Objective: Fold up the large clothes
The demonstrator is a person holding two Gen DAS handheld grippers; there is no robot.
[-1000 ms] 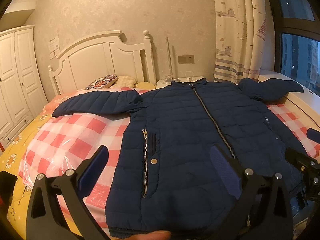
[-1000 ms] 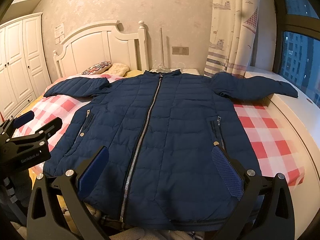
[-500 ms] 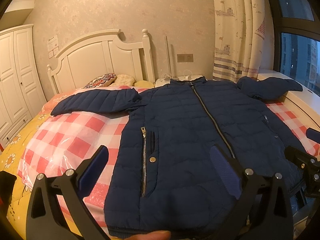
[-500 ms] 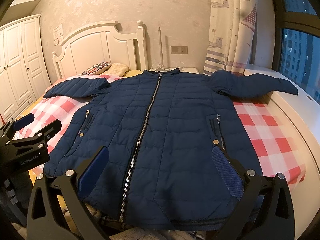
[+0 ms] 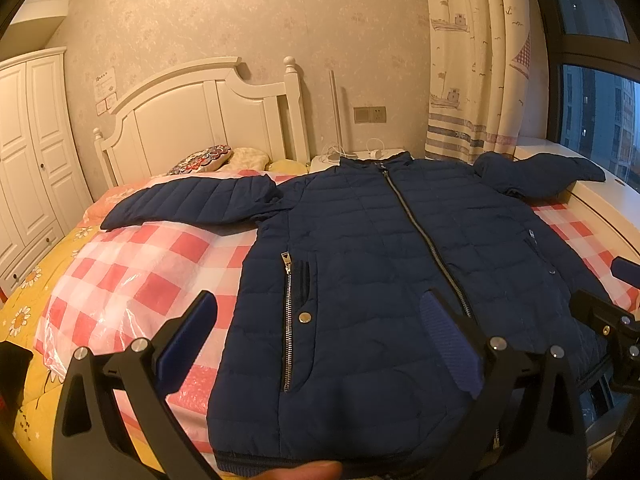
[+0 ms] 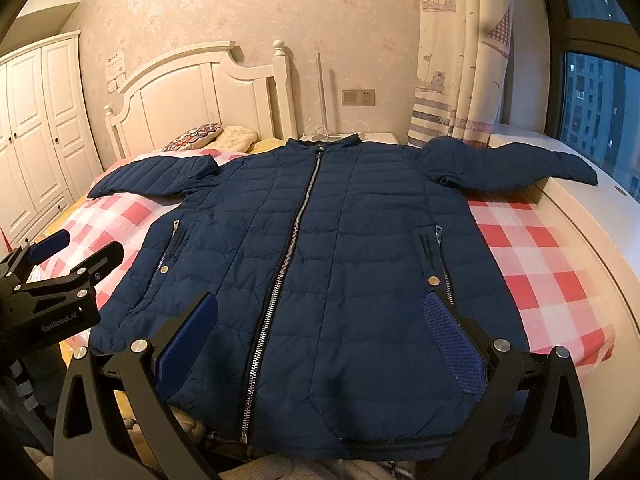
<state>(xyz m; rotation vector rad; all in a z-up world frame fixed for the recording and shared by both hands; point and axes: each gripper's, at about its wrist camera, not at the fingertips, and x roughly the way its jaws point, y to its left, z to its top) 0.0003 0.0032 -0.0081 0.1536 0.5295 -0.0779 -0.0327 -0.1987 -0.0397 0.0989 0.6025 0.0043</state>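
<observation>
A navy quilted zip jacket [image 5: 384, 264] lies flat, front up and zipped, on the bed, both sleeves spread out; it also shows in the right wrist view [image 6: 320, 248]. My left gripper [image 5: 316, 340] is open and empty above the jacket's lower left part, near the hem. My right gripper [image 6: 320, 336] is open and empty above the lower middle of the jacket. The left sleeve [image 6: 152, 178] rests on the checked cover, the right sleeve [image 6: 508, 166] reaches onto the window ledge. Each gripper shows at the edge of the other's view.
The bed has a red-and-white checked cover [image 5: 132, 280] under clear plastic and a yellow sheet. A white headboard [image 5: 200, 120] and pillows [image 5: 202, 160] stand at the far end. A white wardrobe [image 6: 36, 128] is left; a white ledge [image 6: 580, 216], curtain and window are right.
Both grippers have drifted slightly, the views shifting a little over the jacket. The jacket has not moved and both grippers stay open.
</observation>
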